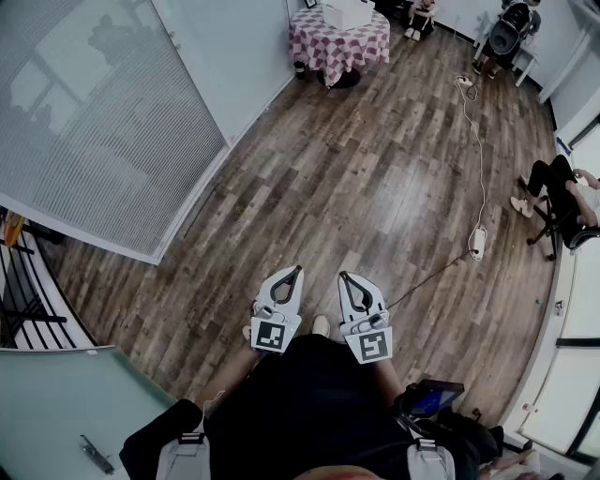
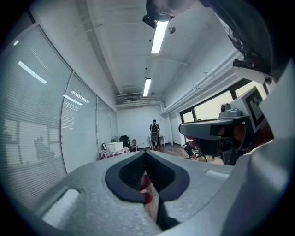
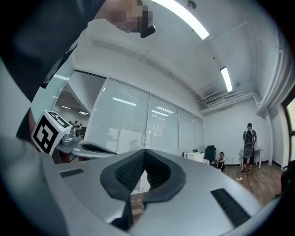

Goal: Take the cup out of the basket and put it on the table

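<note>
Both clenched, nothing held: your left gripper (image 1: 298,270) and right gripper (image 1: 342,276) hang close to your body above the wooden floor (image 1: 375,169). No cup or basket in sight, so the task looks unstarted. Find the basket first, then open up.

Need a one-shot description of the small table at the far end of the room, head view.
Follow the wood floor along the glass wall with blinds to the room's far end. The table stands there beside that wall. It is the only piece draped in a pink-and-white checked cloth, and it has a white box on top.
</note>
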Demonstrator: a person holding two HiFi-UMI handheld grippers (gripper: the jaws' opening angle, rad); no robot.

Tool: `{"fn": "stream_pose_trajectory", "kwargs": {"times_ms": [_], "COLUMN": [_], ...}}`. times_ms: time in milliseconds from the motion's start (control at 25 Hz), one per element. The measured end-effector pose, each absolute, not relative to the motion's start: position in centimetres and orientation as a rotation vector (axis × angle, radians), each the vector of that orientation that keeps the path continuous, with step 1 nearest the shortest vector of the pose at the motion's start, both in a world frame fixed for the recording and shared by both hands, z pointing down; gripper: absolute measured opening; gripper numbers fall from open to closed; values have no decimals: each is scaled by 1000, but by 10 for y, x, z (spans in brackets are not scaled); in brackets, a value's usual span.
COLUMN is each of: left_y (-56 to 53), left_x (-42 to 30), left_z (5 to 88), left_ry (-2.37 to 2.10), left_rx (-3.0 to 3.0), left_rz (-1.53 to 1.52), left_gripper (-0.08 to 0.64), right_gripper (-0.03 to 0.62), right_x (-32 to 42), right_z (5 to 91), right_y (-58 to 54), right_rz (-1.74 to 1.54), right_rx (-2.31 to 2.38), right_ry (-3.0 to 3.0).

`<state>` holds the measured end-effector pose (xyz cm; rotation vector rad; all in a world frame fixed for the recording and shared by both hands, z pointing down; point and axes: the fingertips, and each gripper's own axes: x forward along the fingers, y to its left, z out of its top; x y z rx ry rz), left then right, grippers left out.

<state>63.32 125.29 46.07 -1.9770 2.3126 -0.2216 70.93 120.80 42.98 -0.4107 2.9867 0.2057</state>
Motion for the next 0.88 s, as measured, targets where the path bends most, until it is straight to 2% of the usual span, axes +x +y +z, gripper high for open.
{"fn": "stream_pose_trajectory", "kwargs": {"times_ms": [360,560,880], "left_y": [1236,1238,1210], "left_x": [655,659,607], "left_z": [444,436,459], "left_ry": [2343,2333,2408], "left_rx": [-1950,-1929,-1967], "left_rz": [-228,-282,-263], "left_gripper": [0,0,0], "right_gripper": [11,11,11], "right_x": [733,723,676], "right_z": [431,438,423], "right_y": [1191,1178,1139], "right_rz": [139,157,125], "right_rx": [-357,-331,-396], "right_ry": [3034,3047,3016]}}
